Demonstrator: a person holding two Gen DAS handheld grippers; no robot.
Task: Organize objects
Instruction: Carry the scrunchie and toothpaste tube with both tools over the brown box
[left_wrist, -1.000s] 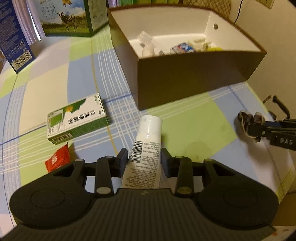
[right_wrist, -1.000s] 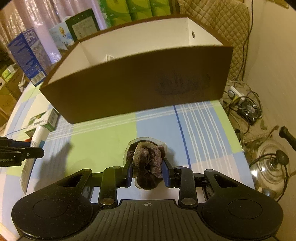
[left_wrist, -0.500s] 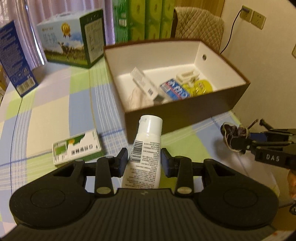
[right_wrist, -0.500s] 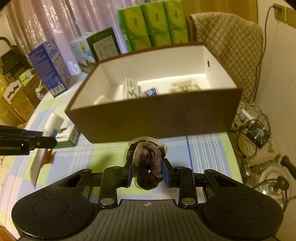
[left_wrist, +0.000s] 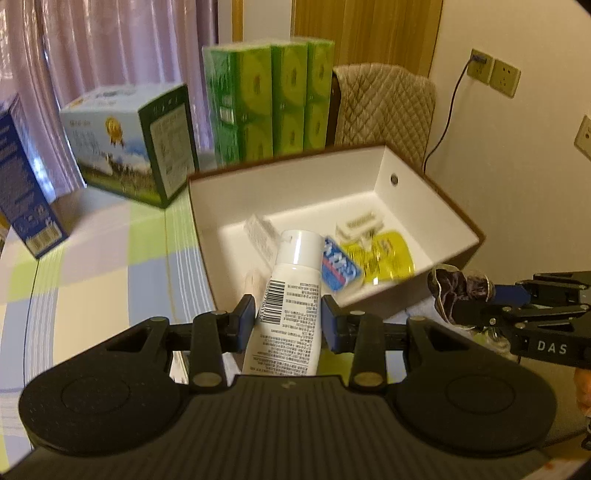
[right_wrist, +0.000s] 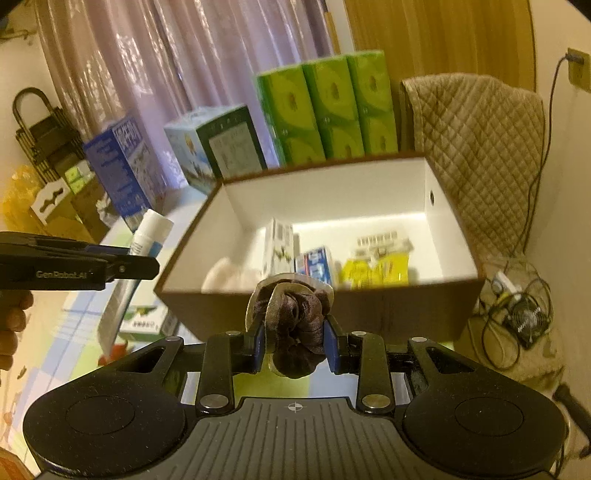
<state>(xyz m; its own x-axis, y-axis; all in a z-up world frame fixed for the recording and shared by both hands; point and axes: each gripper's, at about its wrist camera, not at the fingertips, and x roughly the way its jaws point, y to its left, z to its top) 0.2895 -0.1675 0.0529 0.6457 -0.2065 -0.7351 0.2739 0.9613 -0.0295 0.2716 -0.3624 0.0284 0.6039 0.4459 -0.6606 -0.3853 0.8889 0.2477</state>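
Both grippers grip: left gripper (left_wrist: 288, 325) a tube (left_wrist: 291, 295), right gripper (right_wrist: 295, 341) a scrunchie (right_wrist: 295, 325).

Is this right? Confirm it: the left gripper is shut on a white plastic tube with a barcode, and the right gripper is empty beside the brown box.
Not quite. The left gripper is shut on the white plastic tube with a barcode, but the right gripper is not empty: the right wrist view shows it shut on a dark brown fabric scrunchie, near the brown box with the white inside.
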